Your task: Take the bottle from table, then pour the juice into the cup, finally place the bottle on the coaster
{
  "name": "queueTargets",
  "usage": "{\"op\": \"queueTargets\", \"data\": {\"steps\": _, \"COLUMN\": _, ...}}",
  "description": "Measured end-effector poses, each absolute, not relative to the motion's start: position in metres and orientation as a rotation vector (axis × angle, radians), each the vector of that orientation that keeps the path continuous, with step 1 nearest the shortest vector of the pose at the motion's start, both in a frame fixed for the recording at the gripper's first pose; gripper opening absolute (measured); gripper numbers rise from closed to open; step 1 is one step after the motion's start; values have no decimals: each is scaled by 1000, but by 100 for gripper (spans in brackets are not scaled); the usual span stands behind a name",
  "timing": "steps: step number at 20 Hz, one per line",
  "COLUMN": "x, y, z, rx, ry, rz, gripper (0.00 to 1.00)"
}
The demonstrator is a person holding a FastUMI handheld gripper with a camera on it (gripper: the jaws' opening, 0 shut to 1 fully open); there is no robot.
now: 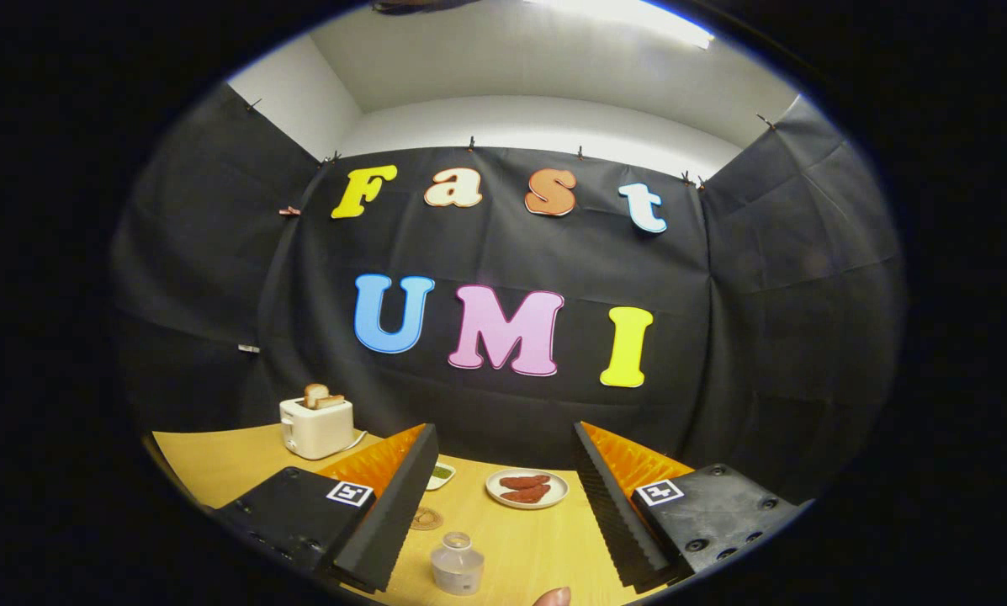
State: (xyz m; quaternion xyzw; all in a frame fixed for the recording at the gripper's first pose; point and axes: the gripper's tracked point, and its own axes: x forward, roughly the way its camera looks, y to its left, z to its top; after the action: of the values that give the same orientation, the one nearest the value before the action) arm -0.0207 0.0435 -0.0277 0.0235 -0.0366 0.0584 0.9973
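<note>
toaster (316,427) at the far left of the counter (217,459), two slices of toast (321,395) standing up out of it; no brand legible on it

hand-held gripper (503,497) hangs above the counter, fingers spread wide, pinching nothing; each finger mount carries a square black-and-white marker, a pattern rather than readable writing

just past the left finger, a small dish (441,475) with something green in it, mostly hidden; below that, a round woven coaster (426,518) beside the finger's inner face

between the fingers and low down, the bottle (458,564): small, clear, wide-mouthed, upright on the counter, no label that i can make out; juice level not readable from here

further back between the fingers, a white plate (527,488) with two reddish-brown pieces on it

a fingertip (553,597) pokes in near the bottle

cup not spotted

step in hand, as i judge it: reach for the bottle. best to drop the fingers level either side of its body, below the neck, centred, and squeeze gently so it stays upright and doesn't skid toward the coaster
</note>
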Motion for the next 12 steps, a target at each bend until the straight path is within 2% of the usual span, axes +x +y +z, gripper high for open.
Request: {"op": "queueTargets", "data": {"steps": 12, "x": -14, "y": 87, "z": -215, "rx": 106, "ry": 130, "rz": 181, "gripper": 97}}
